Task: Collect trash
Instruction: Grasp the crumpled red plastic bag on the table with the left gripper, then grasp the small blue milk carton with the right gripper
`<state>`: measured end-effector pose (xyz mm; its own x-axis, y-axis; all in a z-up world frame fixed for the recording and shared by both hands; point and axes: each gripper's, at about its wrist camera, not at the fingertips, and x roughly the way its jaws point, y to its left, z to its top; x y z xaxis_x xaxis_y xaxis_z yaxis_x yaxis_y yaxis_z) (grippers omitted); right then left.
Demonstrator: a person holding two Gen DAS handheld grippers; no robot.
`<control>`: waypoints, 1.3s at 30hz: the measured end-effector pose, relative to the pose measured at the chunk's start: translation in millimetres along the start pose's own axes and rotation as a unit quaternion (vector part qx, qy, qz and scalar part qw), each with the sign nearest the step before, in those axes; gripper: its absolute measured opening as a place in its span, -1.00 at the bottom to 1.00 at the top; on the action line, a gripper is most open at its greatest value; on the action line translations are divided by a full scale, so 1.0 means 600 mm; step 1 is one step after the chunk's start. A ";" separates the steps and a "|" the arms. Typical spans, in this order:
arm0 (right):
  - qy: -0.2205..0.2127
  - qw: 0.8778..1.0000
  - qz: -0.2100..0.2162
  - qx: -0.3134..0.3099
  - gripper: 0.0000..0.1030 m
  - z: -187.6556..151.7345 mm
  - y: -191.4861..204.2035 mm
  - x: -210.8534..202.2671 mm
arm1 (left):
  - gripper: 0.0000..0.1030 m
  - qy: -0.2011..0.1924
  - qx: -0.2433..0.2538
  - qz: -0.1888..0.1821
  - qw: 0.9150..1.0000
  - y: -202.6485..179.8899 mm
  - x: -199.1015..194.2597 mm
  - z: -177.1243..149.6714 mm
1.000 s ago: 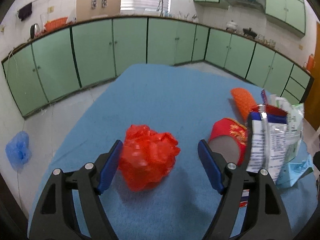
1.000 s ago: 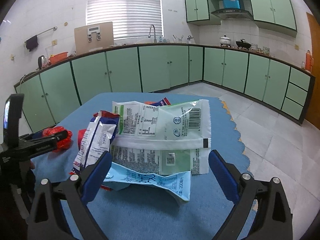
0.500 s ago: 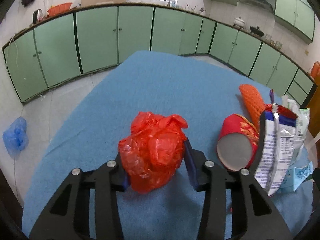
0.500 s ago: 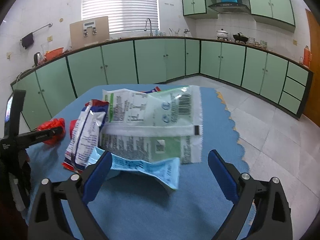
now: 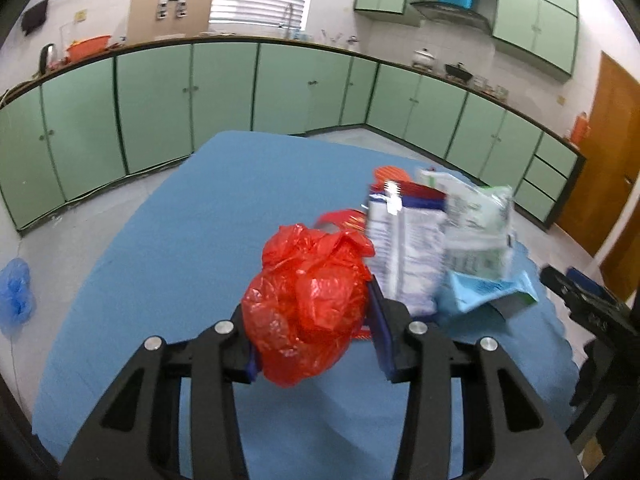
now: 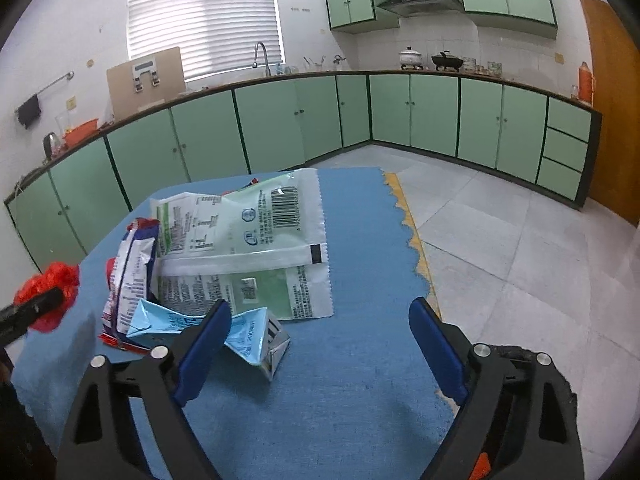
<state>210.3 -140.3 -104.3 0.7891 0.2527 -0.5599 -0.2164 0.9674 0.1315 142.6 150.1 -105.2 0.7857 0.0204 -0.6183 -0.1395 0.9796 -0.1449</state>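
Red plastic bag, crumpled into a ball, clamped in left gripper, raised above the blue-covered bench; no clear long axis, knotted ears up. Beside it, toward the right edge, a heap of wrappers: white-green packet lying flat, long side across the bench, barcode end toward the scalloped right edge; blue-white snack bag on its side; crushed pale blue carton nearest. Right gripper wide apart, holding nothing, just short of the carton. Around: green cabinets, tiled floor, blinds.
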 end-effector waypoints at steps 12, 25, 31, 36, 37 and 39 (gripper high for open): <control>0.009 0.999 0.032 -0.021 0.63 -0.020 0.008 -0.009 | -0.20 0.018 0.023 0.012 1.000 -0.027 0.019 -0.040; 0.061 0.993 0.079 -0.068 0.40 -0.037 0.042 0.036 | -0.20 0.021 0.020 0.027 0.999 -0.015 0.021 -0.041; 0.075 0.988 0.121 -0.067 -0.10 -0.040 0.049 0.034 | -0.19 0.023 0.019 0.026 0.999 -0.012 0.024 -0.041; 0.073 0.984 0.145 -0.070 -0.14 -0.045 0.056 0.019 | -0.19 0.024 0.015 0.030 0.999 -0.009 0.023 -0.040; 0.073 0.983 0.149 -0.072 -0.14 -0.046 0.059 0.014 | -0.19 0.024 0.014 0.030 0.999 -0.008 0.023 -0.039; 0.077 0.981 0.159 -0.076 -0.14 -0.046 0.063 0.006 | -0.19 0.023 0.014 0.031 0.999 -0.005 0.021 -0.037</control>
<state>188.8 -103.2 -124.1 0.5751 0.5238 -0.6284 -0.5300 0.8237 0.2015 139.7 142.7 -129.9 0.7470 0.0732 -0.6607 -0.1707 0.9817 -0.0842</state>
